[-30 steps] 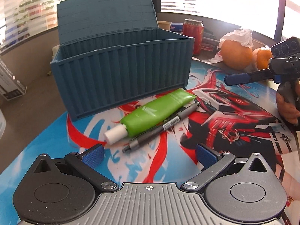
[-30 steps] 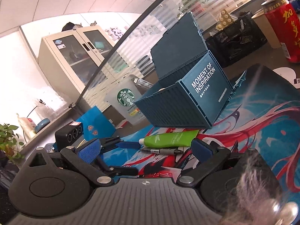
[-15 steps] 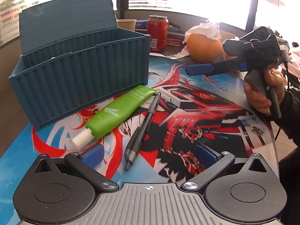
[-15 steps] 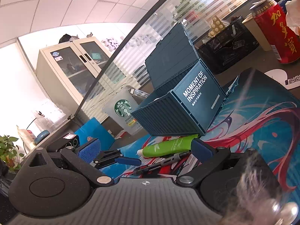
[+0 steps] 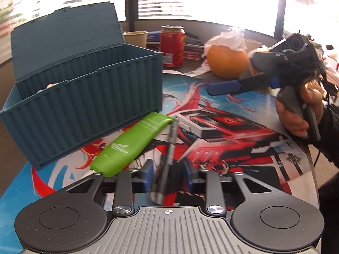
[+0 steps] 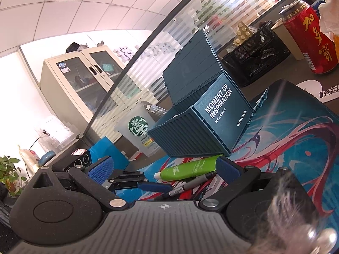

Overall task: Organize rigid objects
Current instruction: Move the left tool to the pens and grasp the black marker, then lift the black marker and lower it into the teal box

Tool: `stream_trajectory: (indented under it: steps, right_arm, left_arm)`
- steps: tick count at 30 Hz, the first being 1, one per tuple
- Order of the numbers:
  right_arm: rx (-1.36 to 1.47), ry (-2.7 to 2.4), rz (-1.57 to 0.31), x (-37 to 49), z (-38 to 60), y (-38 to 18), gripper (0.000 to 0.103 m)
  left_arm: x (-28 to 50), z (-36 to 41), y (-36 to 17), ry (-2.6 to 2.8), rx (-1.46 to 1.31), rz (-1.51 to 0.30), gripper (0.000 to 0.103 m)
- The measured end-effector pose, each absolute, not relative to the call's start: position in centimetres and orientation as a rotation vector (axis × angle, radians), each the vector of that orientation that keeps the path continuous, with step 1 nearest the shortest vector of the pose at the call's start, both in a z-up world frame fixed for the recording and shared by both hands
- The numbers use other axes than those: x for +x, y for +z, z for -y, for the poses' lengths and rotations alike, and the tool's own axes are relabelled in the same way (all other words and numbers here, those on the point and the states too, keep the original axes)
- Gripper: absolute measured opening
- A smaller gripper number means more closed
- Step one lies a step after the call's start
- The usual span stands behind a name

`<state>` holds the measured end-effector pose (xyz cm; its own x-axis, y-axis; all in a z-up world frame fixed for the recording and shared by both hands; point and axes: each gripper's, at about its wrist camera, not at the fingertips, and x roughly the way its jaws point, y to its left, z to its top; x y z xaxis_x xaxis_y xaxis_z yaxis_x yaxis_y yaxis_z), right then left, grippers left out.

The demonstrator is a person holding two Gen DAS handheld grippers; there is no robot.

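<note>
On the printed mat, itemised:

1. Pen. Grey, slim. Lies flat on the mat; long axis runs almost straight away from the left gripper, the far tip reaching toward the box corner, the near end passing between the blue pads. It sits just beside the tube, their far ends close to touching.

2. Left gripper. Jaws narrowed to a small gap on either side of the pen barrel. A sliver of space shows on each side, so contact is not confirmed; judged to be mid-closure, not yet a firm hold. This is the nearer tool by far, and the pen lies lengthwise along its reach instead of across the pads, so the grip will fall on the near end only; the far end may droop or swing on lifting.

3. Tube. Green, white cap toward the left gripper's side, lying aslant just in front of the box wall.

4. Box. Teal, container-styled, lid propped open behind it; the likely destination. It stands beyond and to the left of the pen.

5. Right gripper. Jaws spread wide, holding nothing; held in the air, well apart from the pen.

6. Background: can, orange.
</note>
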<state>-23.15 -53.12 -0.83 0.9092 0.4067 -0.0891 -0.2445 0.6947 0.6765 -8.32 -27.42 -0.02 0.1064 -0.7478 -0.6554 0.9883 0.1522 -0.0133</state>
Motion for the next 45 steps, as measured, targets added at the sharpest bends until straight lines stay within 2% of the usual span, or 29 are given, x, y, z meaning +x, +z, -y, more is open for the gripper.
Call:
stream_trajectory:
  steps: [2, 12, 26, 45]
  right_arm:
    - [0.718, 0.368, -0.236, -23.2, 53.1, -0.8, 0.103]
    - [0.722, 0.366, -0.221, -23.3, 53.3, -0.9, 0.103]
    - [0.729, 0.380, -0.196, -23.5, 53.5, -0.8, 0.103]
    - [0.730, 0.381, -0.195, -23.5, 53.5, -0.8, 0.103]
  left_arm:
    - [-8.3, 27.4, -0.1, -1.340, 0.509, -0.583, 0.016]
    - [-10.1, 27.9, -0.1, -1.307, 0.585, -0.523, 0.013]
    - [-11.4, 27.7, 3.2, -1.303, 0.606, -0.423, 0.012]
    - [-7.7, 28.2, 10.3, -1.244, 0.713, -0.258, 0.012]
